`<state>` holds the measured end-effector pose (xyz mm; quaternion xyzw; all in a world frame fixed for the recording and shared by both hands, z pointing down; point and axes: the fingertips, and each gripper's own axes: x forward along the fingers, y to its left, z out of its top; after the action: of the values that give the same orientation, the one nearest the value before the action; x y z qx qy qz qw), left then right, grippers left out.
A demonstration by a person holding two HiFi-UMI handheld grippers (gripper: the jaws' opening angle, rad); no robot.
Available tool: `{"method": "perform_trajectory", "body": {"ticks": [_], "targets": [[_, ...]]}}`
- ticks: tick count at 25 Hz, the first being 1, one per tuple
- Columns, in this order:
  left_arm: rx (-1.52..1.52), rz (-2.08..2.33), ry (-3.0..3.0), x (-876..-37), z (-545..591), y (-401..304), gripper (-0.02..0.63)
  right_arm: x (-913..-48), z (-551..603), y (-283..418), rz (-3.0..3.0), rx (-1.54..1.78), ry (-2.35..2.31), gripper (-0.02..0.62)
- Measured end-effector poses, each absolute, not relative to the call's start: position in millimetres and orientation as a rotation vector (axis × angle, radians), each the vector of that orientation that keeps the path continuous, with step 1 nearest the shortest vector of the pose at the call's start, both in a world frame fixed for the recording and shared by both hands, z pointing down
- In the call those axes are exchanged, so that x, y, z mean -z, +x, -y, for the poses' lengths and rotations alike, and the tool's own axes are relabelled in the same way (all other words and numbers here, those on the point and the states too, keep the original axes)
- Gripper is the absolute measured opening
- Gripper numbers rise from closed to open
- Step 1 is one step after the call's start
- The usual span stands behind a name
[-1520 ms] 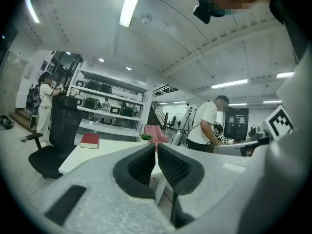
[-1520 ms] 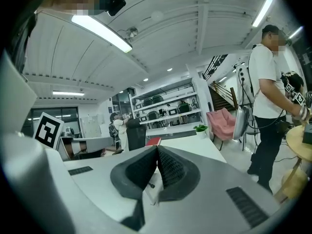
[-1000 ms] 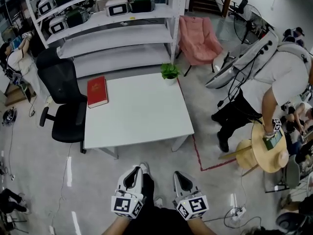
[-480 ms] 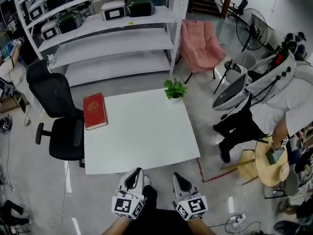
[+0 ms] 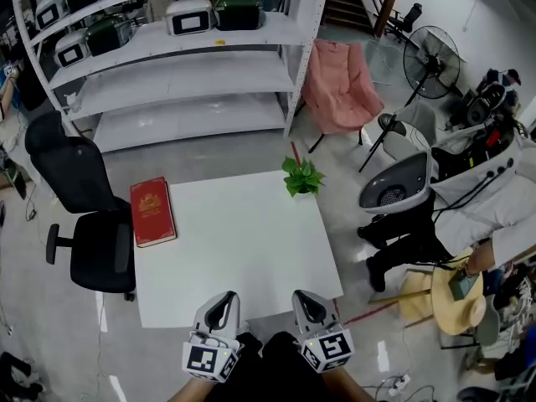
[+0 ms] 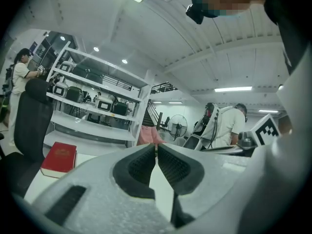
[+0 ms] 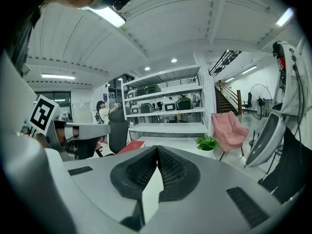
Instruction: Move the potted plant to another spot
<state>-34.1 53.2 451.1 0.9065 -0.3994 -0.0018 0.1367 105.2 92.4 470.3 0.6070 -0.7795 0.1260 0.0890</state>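
Step in hand: approach, nothing grasped yet. Left gripper [image 5: 223,298] and right gripper [image 5: 303,296] each have jaws pressed together and empty, at the near edge of the white table [image 5: 243,258]. Potted plant [image 5: 301,177] stands upright at the table's far right corner, well apart from both jaws. Judgement: reach across the table with the right gripper, part its jaws on approach, and close on the pot, not the leaves.

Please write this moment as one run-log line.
stage: pre-grasp | left hand-held gripper: shut, empty | right hand-held gripper: shut, empty | potted plant: far right table corner, untouched
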Motion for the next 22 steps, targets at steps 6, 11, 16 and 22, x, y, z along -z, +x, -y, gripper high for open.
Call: {"method": "perform_trajectory", "body": {"ticks": [6, 11, 16, 22], "targets": [[-0.007, 1.205, 2.565, -467.5, -22.0, -27.9, 0.031, -481.4, -46.0, 126.8, 2.311, -0.396, 1.734, 0.011], [-0.016, 1.287, 2.532, -474.4, 5.2, -5.5, 0.031, -491.1, -3.7, 157.8, 2.319, -0.394, 1.642, 0.011], [0.004, 1.350, 2.497, -471.0, 27.7, 33.4, 0.031, -500.3, 41.7, 194.2, 2.314, -0.316, 1.512, 0.012], [0.006, 1.419, 2.471, -476.5, 59.1, 73.6, 0.031, -525.0, 97.3, 233.8, 2.289, -0.229, 1.396, 0.012]]}}
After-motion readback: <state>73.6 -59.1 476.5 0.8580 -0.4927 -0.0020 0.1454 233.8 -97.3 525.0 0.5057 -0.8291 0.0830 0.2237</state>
